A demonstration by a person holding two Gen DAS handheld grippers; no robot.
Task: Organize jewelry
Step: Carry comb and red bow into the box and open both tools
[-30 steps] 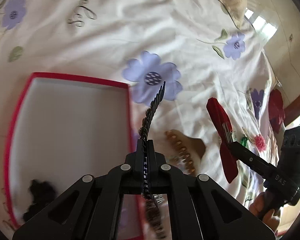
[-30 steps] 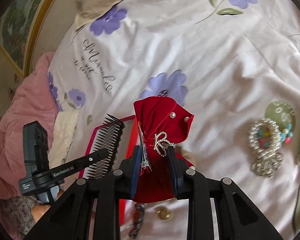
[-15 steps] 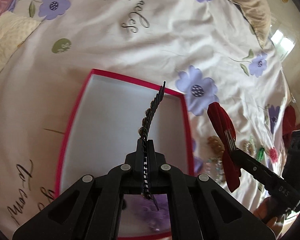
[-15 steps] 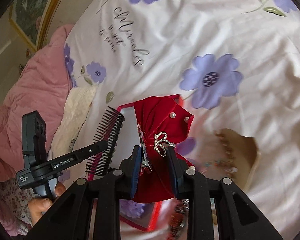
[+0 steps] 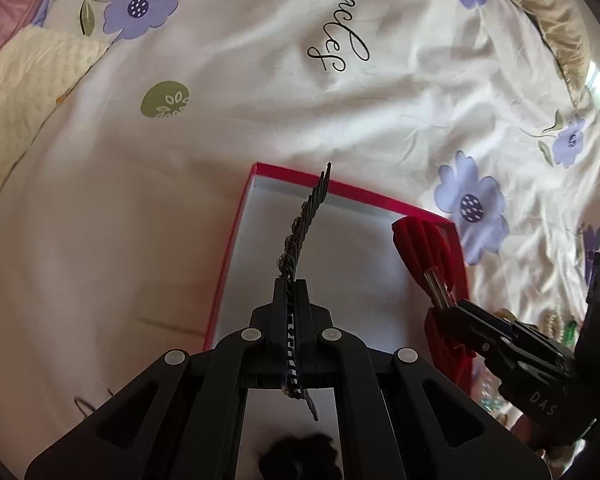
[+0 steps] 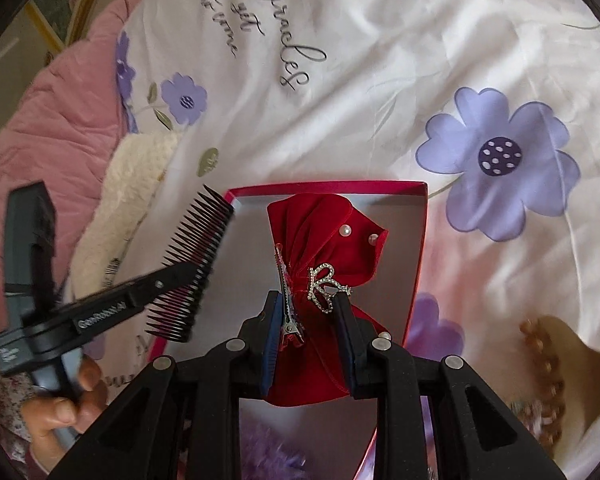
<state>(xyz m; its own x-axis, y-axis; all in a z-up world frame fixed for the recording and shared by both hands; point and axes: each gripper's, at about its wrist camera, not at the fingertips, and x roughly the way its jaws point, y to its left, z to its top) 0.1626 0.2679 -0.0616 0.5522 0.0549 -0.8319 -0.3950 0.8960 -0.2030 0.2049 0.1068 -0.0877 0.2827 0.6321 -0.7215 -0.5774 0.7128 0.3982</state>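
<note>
My left gripper (image 5: pixel 291 284) is shut on a black hair comb (image 5: pixel 306 216), held edge-on above the red-rimmed white box (image 5: pixel 260 208). From the right wrist view the comb (image 6: pixel 192 272) hangs over the box's left rim (image 6: pixel 418 264). My right gripper (image 6: pixel 308 300) is shut on a red velvet bow clip (image 6: pixel 324 240) with pearls and a rhinestone crown, held over the box. In the left wrist view the bow (image 5: pixel 424 244) is at the box's right edge. A dark fuzzy item (image 5: pixel 300 456) lies in the box.
The box sits on a white floral bedsheet (image 5: pixel 260 100). A tan hair piece with beads (image 6: pixel 560 360) lies right of the box. A cream knitted cloth (image 6: pixel 132 176) and a pink quilt (image 6: pixel 52 120) lie to the left. A purple fluffy item (image 6: pixel 268 448) shows near the box's front.
Both grippers have moved left and forward from the loose jewelry, so the comb and the red bow now hang over the box. Grips are unchanged.
</note>
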